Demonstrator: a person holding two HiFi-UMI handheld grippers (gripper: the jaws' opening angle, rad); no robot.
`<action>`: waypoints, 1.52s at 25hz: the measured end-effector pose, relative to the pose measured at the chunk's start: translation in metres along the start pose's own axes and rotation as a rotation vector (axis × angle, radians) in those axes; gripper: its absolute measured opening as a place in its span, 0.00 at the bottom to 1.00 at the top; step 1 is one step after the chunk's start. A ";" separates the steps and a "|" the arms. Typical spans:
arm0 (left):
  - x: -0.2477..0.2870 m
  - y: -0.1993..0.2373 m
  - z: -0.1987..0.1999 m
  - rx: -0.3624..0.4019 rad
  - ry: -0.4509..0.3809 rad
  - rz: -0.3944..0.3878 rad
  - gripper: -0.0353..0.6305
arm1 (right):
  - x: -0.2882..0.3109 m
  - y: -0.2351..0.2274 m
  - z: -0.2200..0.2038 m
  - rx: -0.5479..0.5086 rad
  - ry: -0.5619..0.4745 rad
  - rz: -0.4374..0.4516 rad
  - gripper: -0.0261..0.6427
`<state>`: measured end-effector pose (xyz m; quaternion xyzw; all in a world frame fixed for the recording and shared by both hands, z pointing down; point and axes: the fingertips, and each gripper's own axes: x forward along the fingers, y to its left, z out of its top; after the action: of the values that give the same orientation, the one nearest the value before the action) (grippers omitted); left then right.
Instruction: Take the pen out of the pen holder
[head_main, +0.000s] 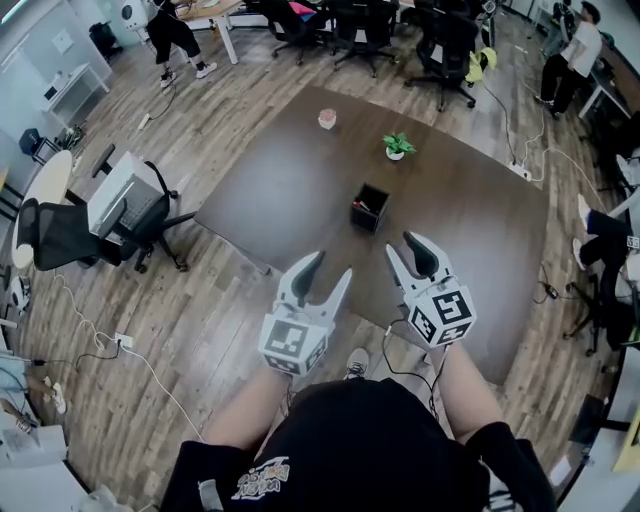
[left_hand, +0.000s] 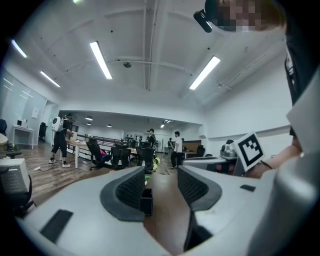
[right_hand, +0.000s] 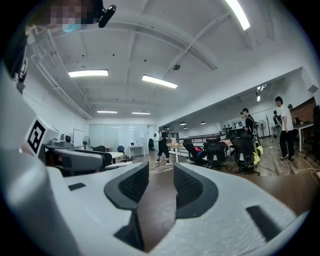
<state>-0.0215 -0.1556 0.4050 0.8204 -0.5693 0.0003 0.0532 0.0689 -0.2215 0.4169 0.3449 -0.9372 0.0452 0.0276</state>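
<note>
A black square pen holder (head_main: 370, 207) stands near the middle of the dark brown table (head_main: 290, 180). Something small and reddish shows inside it; I cannot make out the pen clearly. Both grippers hover over the near table edge, short of the holder. My left gripper (head_main: 332, 268) is open and holds nothing. My right gripper (head_main: 402, 246) is also open with nothing in it, to the right of the left one. In the left gripper view the holder (left_hand: 146, 199) shows between the open jaws of the left gripper (left_hand: 161, 176), partly hidden by the left jaw. The right gripper (right_hand: 161, 173) frames only bare tabletop.
A small green plant in a white pot (head_main: 397, 146) and a pinkish cup (head_main: 327, 119) stand at the far side of the table. Office chairs (head_main: 75, 235) stand to the left, more chairs (head_main: 440, 45) at the back. People stand around the room's edges. Cables lie on the wooden floor.
</note>
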 end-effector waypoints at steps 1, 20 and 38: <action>0.005 -0.001 0.001 0.002 -0.002 0.006 0.33 | 0.002 -0.003 0.000 -0.003 0.002 0.009 0.28; 0.051 0.007 -0.009 0.014 0.026 -0.010 0.33 | 0.035 -0.042 -0.027 -0.005 0.038 0.007 0.28; 0.105 0.075 -0.032 -0.007 0.076 -0.221 0.33 | 0.114 -0.064 -0.081 0.030 0.149 -0.161 0.28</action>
<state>-0.0530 -0.2767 0.4493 0.8774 -0.4729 0.0236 0.0774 0.0260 -0.3351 0.5106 0.4151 -0.9010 0.0823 0.0958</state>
